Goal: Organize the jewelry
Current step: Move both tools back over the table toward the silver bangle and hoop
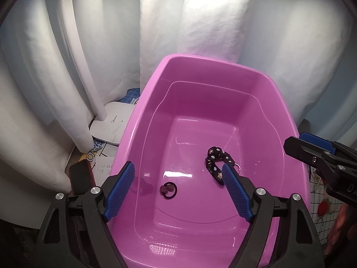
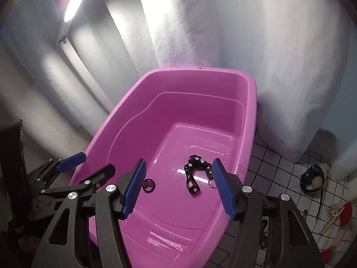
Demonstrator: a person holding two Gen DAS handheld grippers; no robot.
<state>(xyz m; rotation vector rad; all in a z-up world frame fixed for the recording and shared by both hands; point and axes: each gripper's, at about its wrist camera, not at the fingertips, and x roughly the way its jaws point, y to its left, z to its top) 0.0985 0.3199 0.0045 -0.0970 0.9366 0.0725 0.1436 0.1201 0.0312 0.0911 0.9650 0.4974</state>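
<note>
A pink plastic tub fills both views. On its floor lie a black patterned ribbon piece with a metal ring and a dark hair tie with a small charm. My left gripper hovers open above the tub floor with nothing between its blue pads; it also shows at the left of the right wrist view. My right gripper hangs open over the tub, empty, and its black finger enters the left wrist view from the right.
White curtains hang behind the tub. A white lamp base and papers sit to the tub's left. On the checked cloth to the right lie a black hair clip, a rhinestone clip and red pieces.
</note>
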